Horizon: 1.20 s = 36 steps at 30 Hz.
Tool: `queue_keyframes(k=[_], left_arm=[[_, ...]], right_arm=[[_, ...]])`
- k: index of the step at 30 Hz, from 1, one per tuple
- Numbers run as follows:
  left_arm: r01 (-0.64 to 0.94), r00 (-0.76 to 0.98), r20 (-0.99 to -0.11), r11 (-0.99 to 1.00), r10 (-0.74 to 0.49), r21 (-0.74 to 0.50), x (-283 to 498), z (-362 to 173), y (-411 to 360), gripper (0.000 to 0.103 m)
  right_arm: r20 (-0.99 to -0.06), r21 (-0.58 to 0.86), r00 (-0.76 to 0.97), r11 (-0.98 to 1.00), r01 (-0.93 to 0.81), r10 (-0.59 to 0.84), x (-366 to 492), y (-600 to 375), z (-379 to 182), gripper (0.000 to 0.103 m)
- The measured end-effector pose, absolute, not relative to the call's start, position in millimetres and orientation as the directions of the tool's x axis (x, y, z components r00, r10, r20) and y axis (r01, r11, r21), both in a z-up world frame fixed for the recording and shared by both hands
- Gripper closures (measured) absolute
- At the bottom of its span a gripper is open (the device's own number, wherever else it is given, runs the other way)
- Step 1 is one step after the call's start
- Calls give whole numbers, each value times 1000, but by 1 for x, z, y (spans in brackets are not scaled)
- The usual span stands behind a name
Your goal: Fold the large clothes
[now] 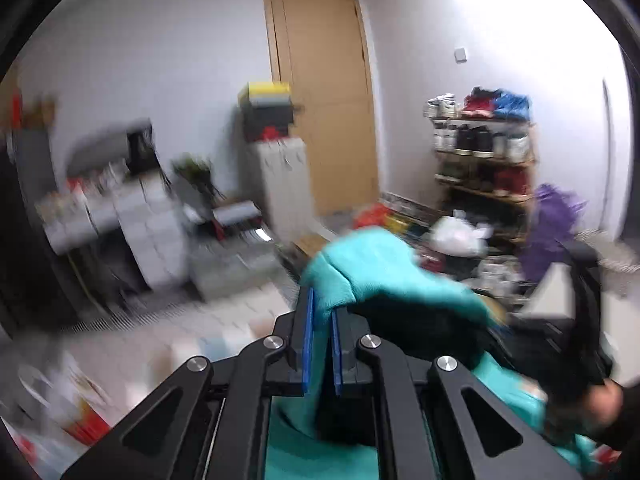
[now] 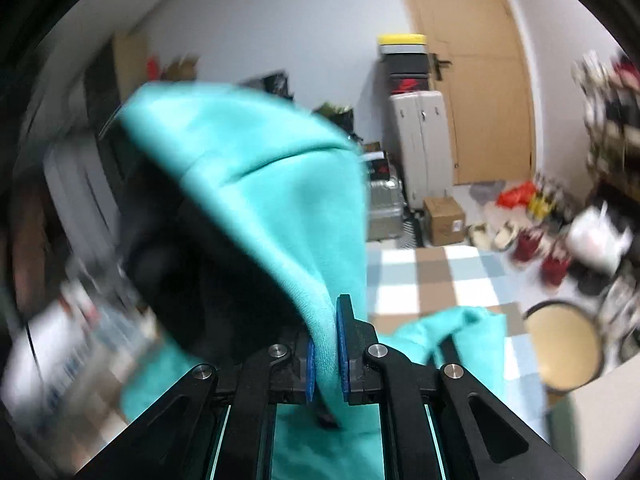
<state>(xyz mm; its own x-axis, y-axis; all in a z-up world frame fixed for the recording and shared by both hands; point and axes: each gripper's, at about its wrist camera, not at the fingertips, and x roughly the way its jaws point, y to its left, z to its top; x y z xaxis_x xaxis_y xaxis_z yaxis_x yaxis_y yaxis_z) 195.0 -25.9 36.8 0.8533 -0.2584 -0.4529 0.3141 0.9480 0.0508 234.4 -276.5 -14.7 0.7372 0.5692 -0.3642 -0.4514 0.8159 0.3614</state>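
Teal fabric fills the space ahead of both my grippers: the garment (image 2: pixel 256 184) is a soft, fleecy thing with a dark lining, and it hangs and bunches wherever I am not holding it. My right gripper (image 2: pixel 327 354) has its blue pads pressed together on a thick fold of the cloth, which rises from between the jaws and drapes up and over to their left, the dark inside gaping beneath it. My left gripper (image 1: pixel 320 344) is likewise pinching the garment (image 1: pixel 372 276); its pads stand nearly closed with a strip of teal caught between them, and the rest billows forward and to the right of the jaws. Beyond that, at the right edge of the left view, a hand (image 1: pixel 600 404) grips what seems to be my other tool. Below the right jaws more of the cloth lies on a checked surface (image 2: pixel 424 280). I judge the piece light but bulky, limp enough to sag and slide out if I pinch only a single thin layer. Seams, hems or doubled edges look the safest holds, spaced well apart so the cloth spreads flat.
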Motion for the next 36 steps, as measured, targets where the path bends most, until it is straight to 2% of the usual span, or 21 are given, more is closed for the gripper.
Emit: queue_keyframes(k=[4,7,10,13,14,15,17,19,21,22,24,25,26,27,28,29,30,33,36], left_arm=[[304,820,-481,948,-309,-92,154,-19,10,99],[274,770,-522,930,-365,-246,141,-50,23,100],[277,758,-534,926,-375,-258,131,-57,14,100],[284,751,-538,923,-382,-258,118,-58,6,100],[289,742,-544,919,-392,-268,120,-60,6,100],[287,732,-556,918,-394,-273,120,-61,5,100],[293,717,-568,914,-404,-281,120,-65,3,100],[298,719,-574,920,-392,-254,120,-68,-1,100],[305,702,-592,918,-395,-252,119,-71,-2,100],[308,704,-596,922,-387,-235,118,-70,-1,100],[328,706,-604,927,-369,-184,114,-70,-1,100],[331,703,-612,928,-362,-169,113,-73,-1,100],[334,694,-626,929,-355,-157,111,-78,-1,100],[338,678,-644,928,-356,-157,113,-81,0,100],[334,667,-654,928,-357,-166,112,-86,1,100],[324,655,-665,928,-359,-181,115,-89,3,100],[312,641,-675,927,-366,-206,118,-90,6,100],[278,649,-666,929,-368,-243,119,-89,9,100],[230,697,-635,942,-334,-243,120,-84,6,100]], right_arm=[[-426,344,665,789,-508,614,215,-269,-37,93],[-483,399,562,740,-541,672,195,-272,-66,88],[-534,397,475,703,-589,699,174,-278,-79,75],[-467,417,422,614,-671,778,157,-293,-63,68],[-411,444,404,566,-694,818,154,-300,-50,55],[-376,453,419,558,-695,827,153,-304,-39,32],[-335,459,497,600,-655,800,164,-305,-12,9],[-334,498,477,582,-643,813,180,-292,-2,10],[-442,527,474,648,-550,761,214,-270,-3,10],[-527,563,416,672,-482,741,239,-252,-14,10],[-682,542,301,737,-404,666,266,-223,-38,23],[-722,539,240,745,-393,649,268,-214,-48,28],[-756,543,145,735,-406,638,271,-200,-58,43],[-784,514,114,741,-433,610,265,-190,-62,50],[-833,419,128,765,-489,538,253,-177,-64,51],[-855,359,145,770,-528,498,246,-170,-64,67],[-882,265,174,768,-583,437,236,-160,-65,95],[-894,111,277,772,-625,352,225,-150,-61,97],[-842,0,424,787,-617,332,230,-150,-24,98]])
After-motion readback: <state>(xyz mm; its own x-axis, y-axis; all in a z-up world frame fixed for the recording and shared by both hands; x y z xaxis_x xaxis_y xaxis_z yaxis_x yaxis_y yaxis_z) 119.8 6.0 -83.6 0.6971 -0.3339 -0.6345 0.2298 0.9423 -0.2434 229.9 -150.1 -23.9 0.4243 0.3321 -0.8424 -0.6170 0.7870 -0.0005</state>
